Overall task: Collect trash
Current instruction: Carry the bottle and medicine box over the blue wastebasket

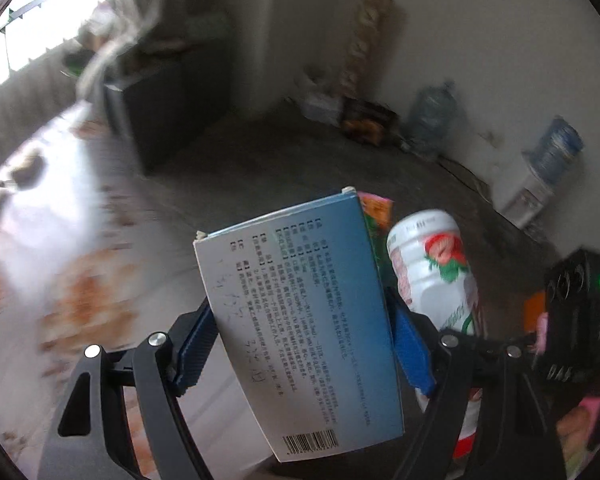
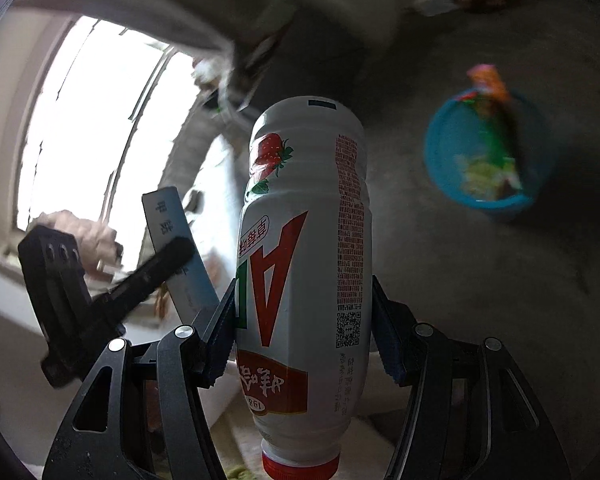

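My left gripper is shut on a blue and white carton with printed text and a barcode; its blue pads press on both long sides. My right gripper is shut on a white drink bottle with a strawberry label, the red cap pointing back toward the camera. In the left wrist view the same bottle shows just right of the carton. In the right wrist view the carton shows to the bottle's left. A blue bin holding wrappers stands on the dark floor, ahead and to the right.
A table with a floral cloth lies to the left, with a dark cabinet behind it. Water jugs, a water dispenser and boxes line the far wall. A bright window fills the left of the right wrist view.
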Tool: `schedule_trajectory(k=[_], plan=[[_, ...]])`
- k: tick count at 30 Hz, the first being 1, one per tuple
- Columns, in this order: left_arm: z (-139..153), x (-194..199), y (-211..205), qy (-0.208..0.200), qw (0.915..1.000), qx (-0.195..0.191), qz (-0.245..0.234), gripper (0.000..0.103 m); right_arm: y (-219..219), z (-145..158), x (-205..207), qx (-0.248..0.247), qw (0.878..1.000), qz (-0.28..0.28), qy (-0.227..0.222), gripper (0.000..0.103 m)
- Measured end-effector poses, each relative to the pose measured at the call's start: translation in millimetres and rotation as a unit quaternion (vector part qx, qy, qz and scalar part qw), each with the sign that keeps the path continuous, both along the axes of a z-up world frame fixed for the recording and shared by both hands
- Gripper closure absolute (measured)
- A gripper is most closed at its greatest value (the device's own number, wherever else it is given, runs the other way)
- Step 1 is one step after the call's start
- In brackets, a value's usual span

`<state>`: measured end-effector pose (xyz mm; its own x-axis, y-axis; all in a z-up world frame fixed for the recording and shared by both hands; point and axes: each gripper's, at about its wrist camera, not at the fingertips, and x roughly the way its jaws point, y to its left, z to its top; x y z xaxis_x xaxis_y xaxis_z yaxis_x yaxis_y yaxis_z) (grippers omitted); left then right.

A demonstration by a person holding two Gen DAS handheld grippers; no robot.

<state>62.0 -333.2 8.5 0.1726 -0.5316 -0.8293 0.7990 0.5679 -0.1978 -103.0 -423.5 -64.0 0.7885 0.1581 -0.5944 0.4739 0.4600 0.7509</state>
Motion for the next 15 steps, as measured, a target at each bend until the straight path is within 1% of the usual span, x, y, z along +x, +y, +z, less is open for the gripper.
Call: schedule_trajectory(k=[3, 6, 9, 11, 12, 13, 15], plan=[[-27.5, 3.4, -47.0, 0.047, 0.9985, 0.026, -0.014, 0.026, -21.6, -18.8, -13.9, 0.010, 0.999, -0.024, 0.021, 0.046], [-52.5, 9.9, -84.6, 0.072, 0.9956, 0.056, -0.017, 0.026, -40.6, -37.8, -10.0, 0.021, 0.999, -0.021, 0.042, 0.046], [-70.2, 21.1, -111.6, 0.081, 0.9939, 0.074, -0.010, 0.027, -64.9, -58.8, 16.5, 0.036, 0.998, -0.001, 0.058, 0.046], [-76.9, 30.2, -124.8, 0.083, 0.9933, 0.080, -0.001, 0.028, -88.6, -78.6, 35.3, 0.054, 0.996, 0.013, 0.072, 0.046], [-79.3, 34.7, -130.8, 0.083, 0.9931, 0.083, 0.004, 0.028, -101.8, -90.4, 52.7, 0.056, 0.995, 0.024, 0.083, 0.046], [-81.9, 37.8, -135.7, 0.084, 0.9928, 0.084, 0.008, 0.028, -111.2, -95.6, 59.9, 0.054, 0.994, 0.025, 0.094, 0.046], [-89.1, 43.2, -148.8, 0.087, 0.9924, 0.086, 0.013, 0.028, -131.7, -112.1, 78.6, 0.038, 0.990, 0.026, 0.130, 0.045]])
